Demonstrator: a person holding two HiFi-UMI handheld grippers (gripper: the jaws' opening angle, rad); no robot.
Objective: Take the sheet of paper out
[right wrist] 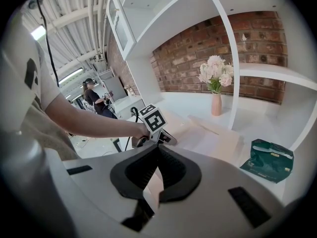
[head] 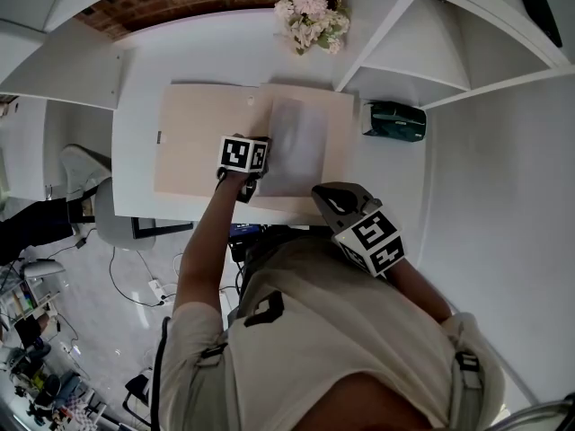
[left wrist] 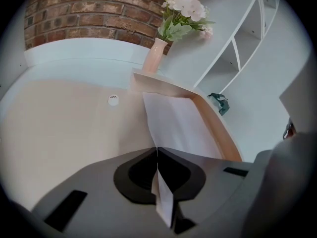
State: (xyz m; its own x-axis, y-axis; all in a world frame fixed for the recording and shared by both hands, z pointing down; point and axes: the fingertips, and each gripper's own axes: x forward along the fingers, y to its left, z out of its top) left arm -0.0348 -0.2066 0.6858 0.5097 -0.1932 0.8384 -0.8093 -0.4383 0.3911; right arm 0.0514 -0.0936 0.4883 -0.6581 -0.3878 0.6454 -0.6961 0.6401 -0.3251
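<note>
The person stands at the near side of a white table (head: 207, 52) with a gripper in each hand. A beige folder (head: 207, 142) lies open and flat across the middle of it. The sheet of paper (head: 296, 142) rests on the folder's right half, pale grey-white against the beige, with its long sides running from near to far. The left gripper (left wrist: 157, 155) is angled steeply down at the sheet's near left corner. Its jaws are pressed together with the paper pinched between them, and a strip of white shows in the slot behind the tips. The rest of the sheet spreads away from the jaws over the folder. The right gripper (right wrist: 158, 148) sits just right of the left one at the folder's near right edge. Its jaws are also closed, and a beige strip of the folder shows between them. At the far edge of the table a vase of flowers (head: 310, 16) in pale pink stands in front of a brick wall (left wrist: 89, 14). To the right, well apart from the folder, a green packet (head: 395, 121) lies under the white shelving (head: 431, 43).
</note>
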